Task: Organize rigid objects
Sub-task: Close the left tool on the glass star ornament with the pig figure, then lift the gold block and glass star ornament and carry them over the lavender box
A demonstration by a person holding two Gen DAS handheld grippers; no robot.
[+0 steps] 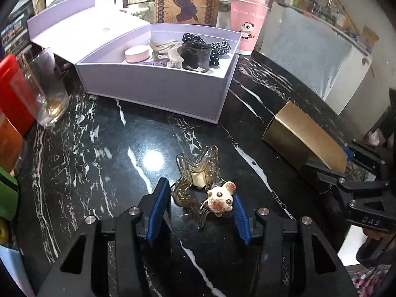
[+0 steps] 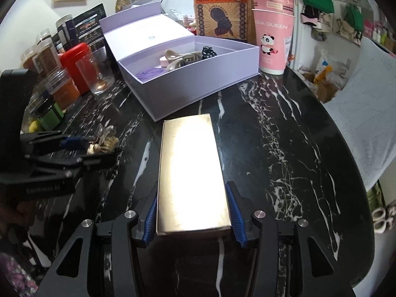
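Note:
A clear brownish star-shaped hair claw with a small bear charm (image 1: 198, 185) lies on the black marble table (image 1: 111, 148), between the blue pads of my left gripper (image 1: 201, 203). The right pad touches the bear; the left pad stands just off the claw. A gold rectangular box (image 2: 190, 173) lies on the table between the pads of my right gripper (image 2: 191, 212), which sit against its sides. The open lilac storage box (image 1: 158, 91) stands beyond, holding hair clips, a pink round case and polka-dot scrunchies. It also shows in the right wrist view (image 2: 193, 84).
A clear glass (image 1: 47, 94) and a red canister (image 2: 74, 66) stand left of the lilac box. Jars (image 2: 47, 91) line the left edge. Pink paper cups (image 2: 272, 37) and a brown paper bag (image 2: 220, 12) stand behind. The table's curved edge (image 2: 358, 148) runs at right.

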